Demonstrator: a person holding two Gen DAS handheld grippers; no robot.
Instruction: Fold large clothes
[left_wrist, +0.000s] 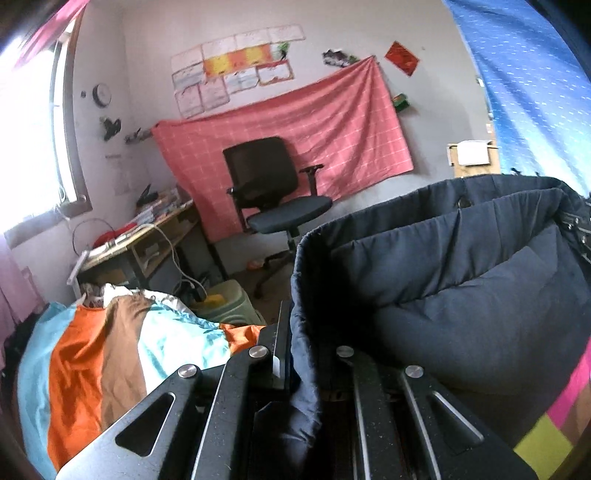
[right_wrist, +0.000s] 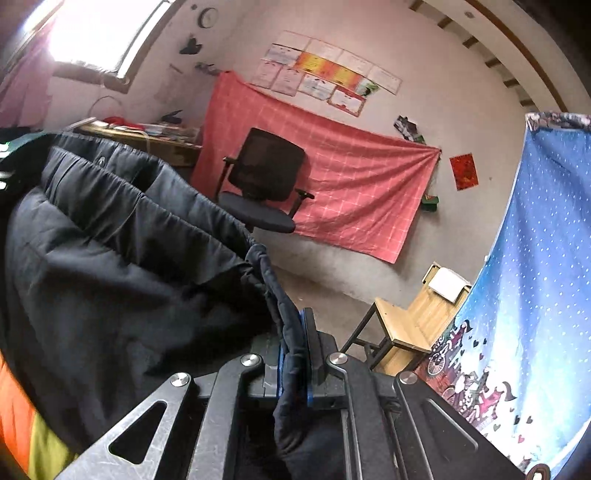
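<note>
A large dark navy padded garment hangs stretched between my two grippers, held up in the air. My left gripper is shut on its left edge; the cloth runs down between the fingers. In the right wrist view the same garment fills the left side, and my right gripper is shut on its gathered right edge, pinched between the blue-padded fingers. The garment sags in the middle between the two grips.
A striped orange, brown and light-blue bed cover lies below at left. A black office chair stands before a pink checked cloth on the wall. A cluttered desk is at left, a wooden chair and blue curtain at right.
</note>
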